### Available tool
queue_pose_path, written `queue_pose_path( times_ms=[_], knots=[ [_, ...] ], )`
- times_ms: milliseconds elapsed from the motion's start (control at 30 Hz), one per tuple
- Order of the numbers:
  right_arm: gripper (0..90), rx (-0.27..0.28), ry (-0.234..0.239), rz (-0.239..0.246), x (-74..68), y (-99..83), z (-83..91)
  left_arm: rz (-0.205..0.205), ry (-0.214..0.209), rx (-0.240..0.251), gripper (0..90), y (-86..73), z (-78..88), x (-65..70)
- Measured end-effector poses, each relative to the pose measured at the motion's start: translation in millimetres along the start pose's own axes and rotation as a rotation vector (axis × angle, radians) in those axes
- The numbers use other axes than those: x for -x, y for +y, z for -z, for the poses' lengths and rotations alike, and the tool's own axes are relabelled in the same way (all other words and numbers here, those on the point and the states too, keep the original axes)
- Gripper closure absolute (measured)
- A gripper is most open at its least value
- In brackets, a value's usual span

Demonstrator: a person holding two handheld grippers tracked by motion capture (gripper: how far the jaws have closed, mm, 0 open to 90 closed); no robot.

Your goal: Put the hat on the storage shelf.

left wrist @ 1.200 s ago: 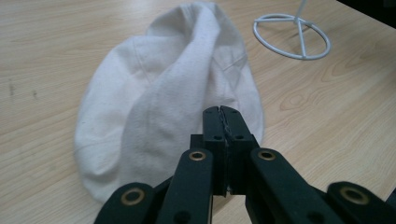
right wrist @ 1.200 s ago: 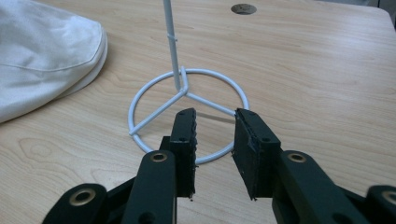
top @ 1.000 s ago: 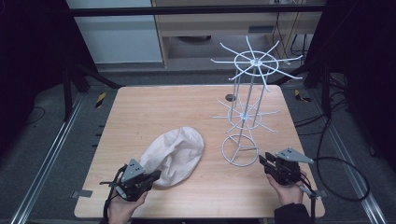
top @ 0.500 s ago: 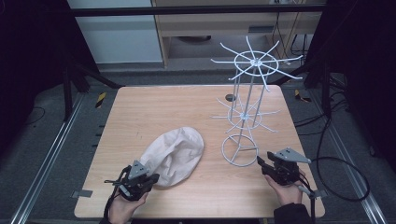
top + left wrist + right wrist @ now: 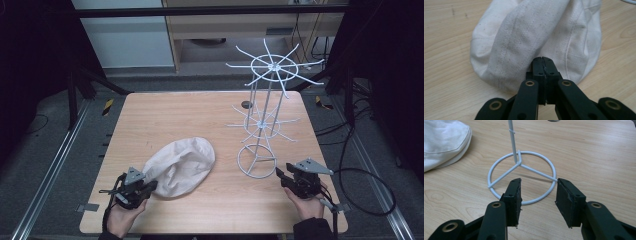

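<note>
The left gripper (image 5: 542, 60) is being held with its jaws pressed fully together, their tips lying against the near edge of a cream flat cap (image 5: 536, 35); whether any cloth is being pinched between them cannot be told. In the high view this left gripper (image 5: 150, 186) is being carried by a hand (image 5: 120, 220) at the near-left part of the table, with the flat cap (image 5: 181, 165) lying spread just beyond it.

The right gripper (image 5: 537, 195) is being held with its jaws wide apart, nothing being gripped, and is being pointed at the near rim of the ring base (image 5: 521, 176) of a white wire rack. In the high view the right gripper (image 5: 280, 176) is being held by the other hand (image 5: 306, 205) just beside that white wire rack (image 5: 265, 110), which is standing upright on the right half of the table, two tiers of spokes being carried on its thin posts.

Both things are being borne by a light wooden table (image 5: 190, 115). A small dark disc (image 5: 246, 105) is lying on the wood beyond the rack. Grey floor (image 5: 45, 165) and dim cabinets (image 5: 240, 25) are being seen around the table, and cables (image 5: 370, 185) are trailing at the right.
</note>
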State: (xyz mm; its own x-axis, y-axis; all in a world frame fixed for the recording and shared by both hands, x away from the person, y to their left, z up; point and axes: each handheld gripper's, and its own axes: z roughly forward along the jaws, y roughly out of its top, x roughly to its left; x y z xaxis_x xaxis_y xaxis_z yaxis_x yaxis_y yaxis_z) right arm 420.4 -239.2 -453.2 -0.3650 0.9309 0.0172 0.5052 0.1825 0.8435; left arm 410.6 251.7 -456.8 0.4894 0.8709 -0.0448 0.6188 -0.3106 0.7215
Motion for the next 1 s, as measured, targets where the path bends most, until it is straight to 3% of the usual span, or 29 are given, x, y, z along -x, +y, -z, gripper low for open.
queue_pose_path(
  times_ms=[167, 567, 733, 1000],
  knots=[
    [55.3, -0.007, 0.001, -0.001, -1.2, 0.0, -0.9, 0.03, 0.049, 0.011, 89.9, 2.4, -3.3, -15.3],
    [55.2, -0.018, 0.003, -0.001, -0.9, -1.1, -2.6, 0.085, 0.097, 0.044, 89.9, 9.6, -15.0, -37.7],
    [55.2, -0.017, -0.002, -0.001, -0.4, -1.0, -2.2, 0.08, 0.093, 0.063, 89.9, 9.6, -10.5, -34.9],
    [54.4, -0.013, -0.009, -0.004, 2.7, -1.4, -1.1, 0.054, 0.066, 0.16, 86.2, 18.5, 13.2, -17.4]
  ],
)
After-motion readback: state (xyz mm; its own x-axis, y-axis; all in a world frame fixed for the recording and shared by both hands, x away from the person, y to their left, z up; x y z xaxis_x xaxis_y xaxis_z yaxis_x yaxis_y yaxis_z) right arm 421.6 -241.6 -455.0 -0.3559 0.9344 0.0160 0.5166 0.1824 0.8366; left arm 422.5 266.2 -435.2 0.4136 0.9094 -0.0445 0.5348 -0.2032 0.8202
